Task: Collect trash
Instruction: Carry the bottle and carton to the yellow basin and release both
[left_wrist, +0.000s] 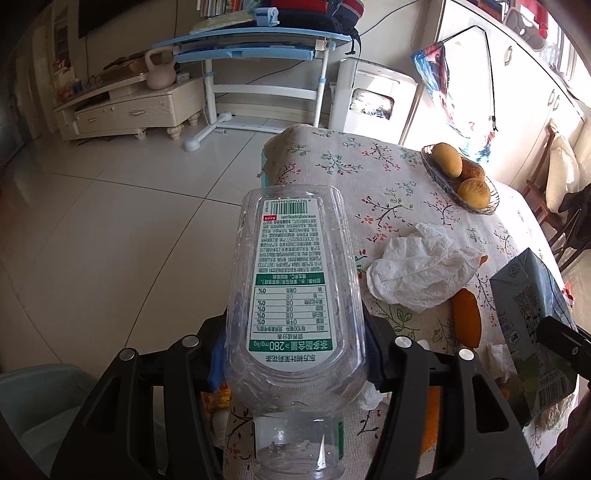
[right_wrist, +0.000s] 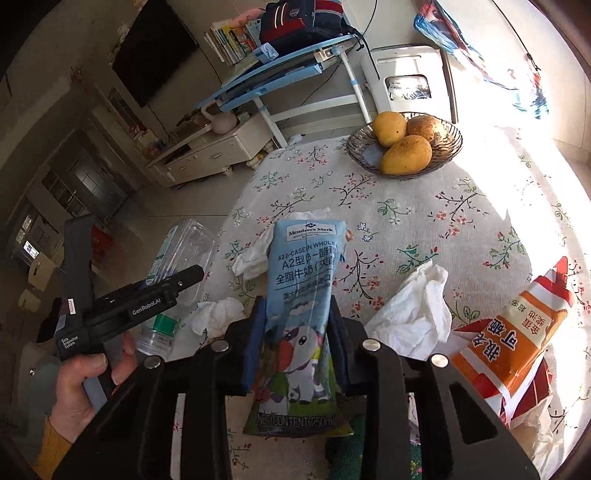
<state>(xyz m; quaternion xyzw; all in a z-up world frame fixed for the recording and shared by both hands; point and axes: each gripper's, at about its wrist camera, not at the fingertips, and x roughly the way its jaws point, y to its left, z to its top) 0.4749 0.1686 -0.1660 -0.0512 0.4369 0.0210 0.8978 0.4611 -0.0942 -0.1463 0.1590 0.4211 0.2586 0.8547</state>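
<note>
My left gripper (left_wrist: 295, 347) is shut on an empty clear plastic bottle (left_wrist: 295, 280) with a green and white label, held over the table's left edge. The bottle also shows in the right wrist view (right_wrist: 177, 254). My right gripper (right_wrist: 297, 332) is shut on a blue milk carton (right_wrist: 306, 288), which also shows in the left wrist view (left_wrist: 532, 314). Crumpled white tissues (left_wrist: 417, 273) (right_wrist: 413, 314) lie on the floral tablecloth (right_wrist: 406, 214). An orange snack wrapper (right_wrist: 517, 332) lies at the right. An orange peel piece (left_wrist: 467, 317) lies by the tissue.
A glass bowl (right_wrist: 450, 147) with three mangoes stands at the table's far side, also in the left wrist view (left_wrist: 436, 173). A pale bin (left_wrist: 40, 406) sits on the floor at lower left. A blue desk (left_wrist: 258, 44) and a white cabinet (left_wrist: 129, 110) stand behind.
</note>
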